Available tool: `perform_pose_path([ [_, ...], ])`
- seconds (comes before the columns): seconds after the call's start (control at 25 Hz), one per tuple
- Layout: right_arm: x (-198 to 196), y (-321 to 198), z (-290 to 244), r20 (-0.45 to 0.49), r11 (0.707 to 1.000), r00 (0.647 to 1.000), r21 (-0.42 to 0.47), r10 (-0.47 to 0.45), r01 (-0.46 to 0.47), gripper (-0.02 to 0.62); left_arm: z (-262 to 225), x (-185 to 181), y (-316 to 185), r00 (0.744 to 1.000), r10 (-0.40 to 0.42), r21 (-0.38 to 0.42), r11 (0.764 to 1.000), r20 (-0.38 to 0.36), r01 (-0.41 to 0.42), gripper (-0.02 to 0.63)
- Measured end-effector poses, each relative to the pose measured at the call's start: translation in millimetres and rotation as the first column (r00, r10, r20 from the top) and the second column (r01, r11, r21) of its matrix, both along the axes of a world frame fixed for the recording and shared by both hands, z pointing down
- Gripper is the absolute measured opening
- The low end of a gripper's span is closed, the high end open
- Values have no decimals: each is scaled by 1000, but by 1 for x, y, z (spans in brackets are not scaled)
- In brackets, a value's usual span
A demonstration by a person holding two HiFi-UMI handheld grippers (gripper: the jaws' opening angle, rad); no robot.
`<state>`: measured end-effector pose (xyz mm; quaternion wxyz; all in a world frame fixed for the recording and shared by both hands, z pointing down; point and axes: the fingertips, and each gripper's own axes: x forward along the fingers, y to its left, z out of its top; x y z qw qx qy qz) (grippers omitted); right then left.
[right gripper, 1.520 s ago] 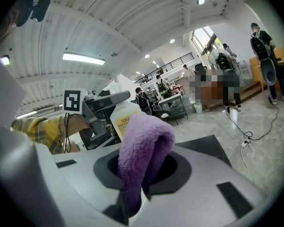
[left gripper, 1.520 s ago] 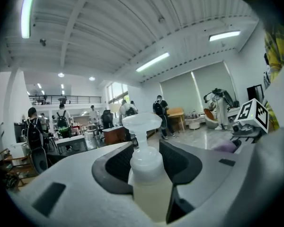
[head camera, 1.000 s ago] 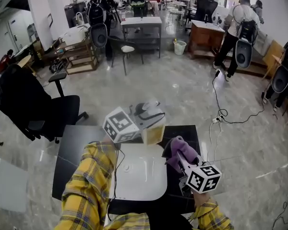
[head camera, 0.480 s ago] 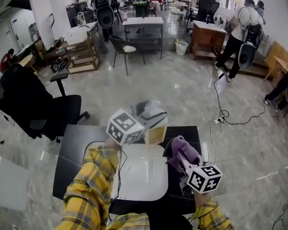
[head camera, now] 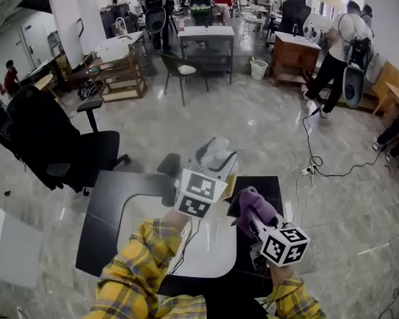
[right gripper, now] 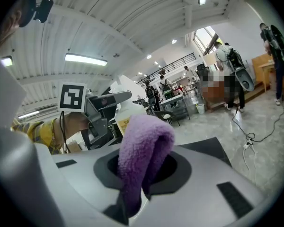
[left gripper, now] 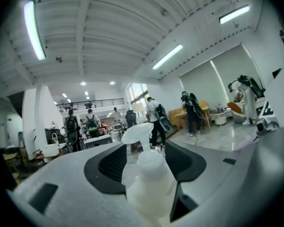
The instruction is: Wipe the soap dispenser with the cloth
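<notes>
Left gripper (left gripper: pixel 146 154) stands with its jaws wide, having just been opening. The soap dispenser (left gripper: pixel 149 186) rises between them: its neck and white pump head sit in the gap with room on each side, and neither dark pad (left gripper: pixel 110 167) presses on it.

Grey polished floor (head camera: pixel 253 125) spreads through a big hall, where people with backpacks (head camera: pixel 342 45) stand among desks far off. A black office chair (head camera: pixel 46 145) sits left of a black table (head camera: pixel 113 205), which lies right below the camera. On the table lies a white tray (head camera: pixel 216 248) with rounded corners.

Over the tray's far end an arm in a yellow plaid sleeve (head camera: pixel 136 274) holds the left gripper about level. Its body hides most of the dispenser from above, so whether the bottle's base rests on anything cannot be told.

The right gripper (right gripper: pixel 144 174), over the table's right side, is clamped on the purple cloth (right gripper: pixel 146 141), which bulges out of its jaws in a folded hump. From that gripper's view the dispenser's pale bottle with a yellowish label shows just beyond the cloth, to the left. The cloth is near the dispenser's right side; whether they touch cannot be told.

A white power strip (head camera: pixel 308 171) lies on the floor right of the table.
</notes>
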<state>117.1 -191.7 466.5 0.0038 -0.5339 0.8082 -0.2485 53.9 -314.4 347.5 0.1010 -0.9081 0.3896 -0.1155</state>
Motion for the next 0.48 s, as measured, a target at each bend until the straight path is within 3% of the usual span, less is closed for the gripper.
perform_pose_path([
  [0.08,1,1,1,4,1000,1000,2,-3,3,69,3,1,4,998,-58,-26,998,-37,57,238],
  [0.24,3,0,-1,7,1000,1000,3,-6,6,69,16,3,3,986,-165,-56,985,-29,164,235],
  [0.32,2,0,-4,8,1000,1000,4,-7,7,69,17,0,0,978,-204,-61,978,-48,201,192],
  [0.48,3,1,-5,9,1000,1000,9,-7,7,69,14,-3,-1,977,-179,-55,983,-119,174,176],
])
